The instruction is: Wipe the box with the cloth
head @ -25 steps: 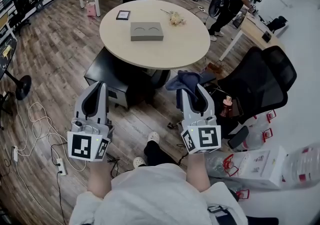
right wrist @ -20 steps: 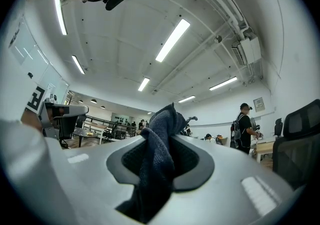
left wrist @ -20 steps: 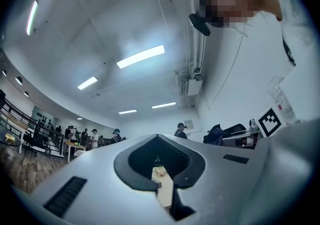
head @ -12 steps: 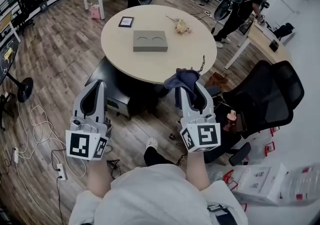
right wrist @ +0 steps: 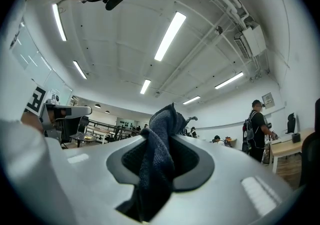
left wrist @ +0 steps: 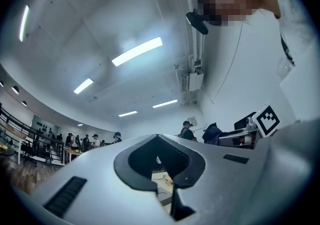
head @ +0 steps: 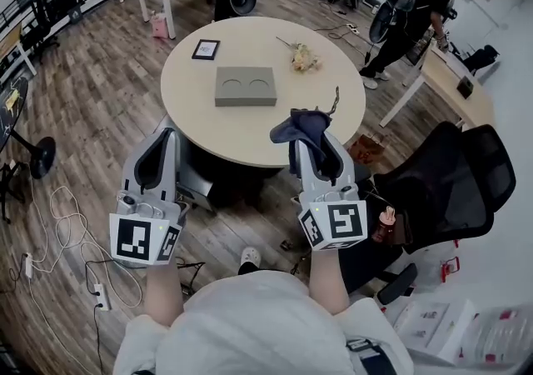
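Your right gripper (head: 315, 148) was clamped on the dark blue cloth (head: 301, 127), which bunched up past its tips, likely to serve as a wiping pad. Your left gripper (head: 166, 142) had its jaws together with nothing between them, probably free to steady the box. The grey box (head: 246, 86), with 2 round recesses, lay ahead of both grippers, well apart, on the round table (head: 191, 90).

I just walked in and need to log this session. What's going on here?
A person holds a claw in each hand, standing short of a round table. The right claw is clamped on a dark blue cloth. The left claw is shut and empty. The grey box sits on the table, untouched, so wiping has not begun.
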`<state>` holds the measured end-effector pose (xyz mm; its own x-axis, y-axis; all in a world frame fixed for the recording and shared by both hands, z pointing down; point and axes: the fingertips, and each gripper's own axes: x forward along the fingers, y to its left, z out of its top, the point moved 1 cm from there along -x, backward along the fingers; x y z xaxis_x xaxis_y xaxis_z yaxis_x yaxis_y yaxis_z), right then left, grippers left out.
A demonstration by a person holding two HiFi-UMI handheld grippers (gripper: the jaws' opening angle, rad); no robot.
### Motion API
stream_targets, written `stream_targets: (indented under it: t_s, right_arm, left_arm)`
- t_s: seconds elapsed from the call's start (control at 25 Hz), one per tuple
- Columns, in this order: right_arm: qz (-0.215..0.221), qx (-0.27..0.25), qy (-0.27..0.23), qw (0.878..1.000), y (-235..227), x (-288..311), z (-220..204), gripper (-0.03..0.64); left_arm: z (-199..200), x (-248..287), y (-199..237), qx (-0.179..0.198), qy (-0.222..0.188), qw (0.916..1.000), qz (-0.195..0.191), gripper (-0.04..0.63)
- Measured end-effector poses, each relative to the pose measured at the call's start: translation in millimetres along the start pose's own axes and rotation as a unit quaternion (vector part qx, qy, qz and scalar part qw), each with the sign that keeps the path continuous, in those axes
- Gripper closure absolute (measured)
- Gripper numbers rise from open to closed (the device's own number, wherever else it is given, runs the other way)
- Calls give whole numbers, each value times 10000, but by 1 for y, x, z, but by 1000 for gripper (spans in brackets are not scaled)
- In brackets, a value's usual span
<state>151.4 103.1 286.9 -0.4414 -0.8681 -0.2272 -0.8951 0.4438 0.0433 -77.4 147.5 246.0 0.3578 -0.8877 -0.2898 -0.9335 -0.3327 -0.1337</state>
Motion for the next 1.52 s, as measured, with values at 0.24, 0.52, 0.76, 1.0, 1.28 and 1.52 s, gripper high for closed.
stream_targets:
  t_s: [0.24,0.52,0.76,1.0,1.28,1.52]
  right_arm:
    - [61,11,-18,10000,-32,31,-11,508]
    - [140,150,111,9997,-47,57,-33,509]
    - [71,149,162,9997,-55,89,-44,508]
    - [-71,196,161,9997,-71,129,-53,509]
    - [-180,175,148,9996,-77,192,-64,508]
    - [-265,151,200,9993,-80,242,-77,508]
  left_arm:
    - [-14,39,2,67,-26,9999,70,588]
    - [-34,60,11,-18,50,9997,229,588]
    - [-49,94,32,-103,51,9998,159,588]
    - [-62,139,54,-98,27,9999,-2,588]
    - [-82,190,97,-146,11,9998,-118,588]
    - [-100,229,131,-172,-4,9996,-237,588]
